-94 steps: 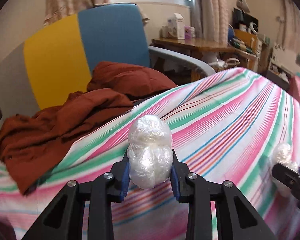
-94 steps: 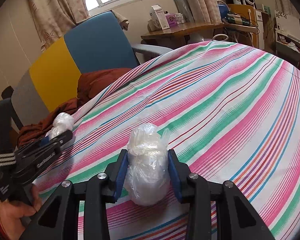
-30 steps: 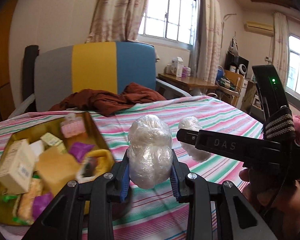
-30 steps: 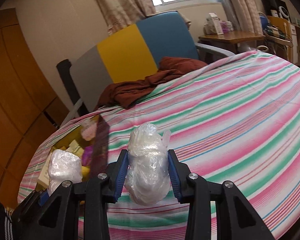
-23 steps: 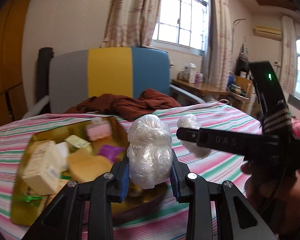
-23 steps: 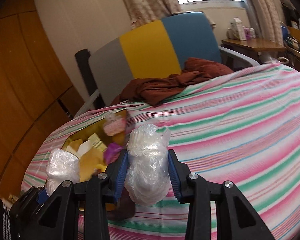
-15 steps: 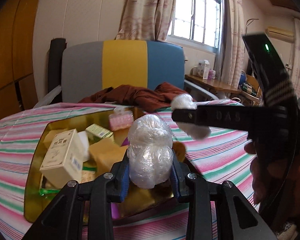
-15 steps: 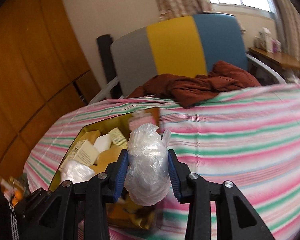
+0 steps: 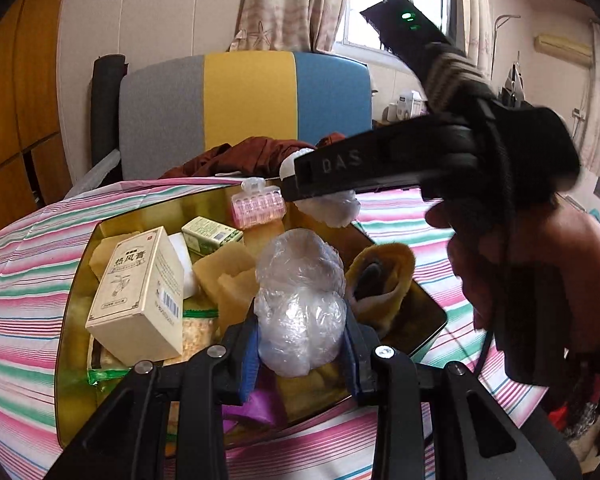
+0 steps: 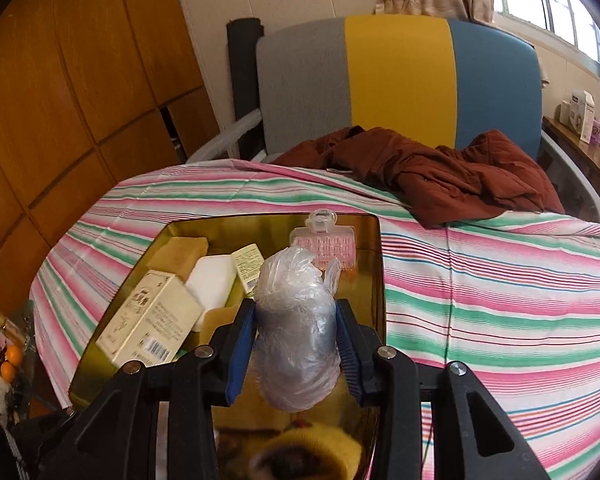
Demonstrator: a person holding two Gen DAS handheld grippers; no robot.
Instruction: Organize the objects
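My left gripper point(image 9: 300, 344) is shut on a clear plastic-wrapped bundle point(image 9: 300, 304) and holds it over the near part of a gold tray point(image 9: 72, 320). My right gripper point(image 10: 296, 340) is shut on a second plastic-wrapped bundle point(image 10: 296, 328) above the same tray point(image 10: 374, 248). In the left wrist view the right gripper point(image 9: 320, 188) crosses over the tray's far side with its bundle point(image 9: 332, 206) showing below it. The tray holds a cream box point(image 9: 140, 296), a pink hair clip point(image 9: 256, 206), tan blocks point(image 9: 228, 276) and a yellow plush item point(image 9: 384, 276).
The tray lies on a table with a striped cloth point(image 10: 500, 280). A dark red garment point(image 10: 440, 172) lies at the table's far edge against a grey, yellow and blue chair point(image 10: 400, 76). Wooden panelling point(image 10: 60, 80) stands at left. A bag with oranges point(image 10: 8, 356) sits beside the table, low left.
Both grippers have moved left from the bare striped cloth to above the gold tray, each still holding its bundle. The right gripper now reaches over the tray's far side.
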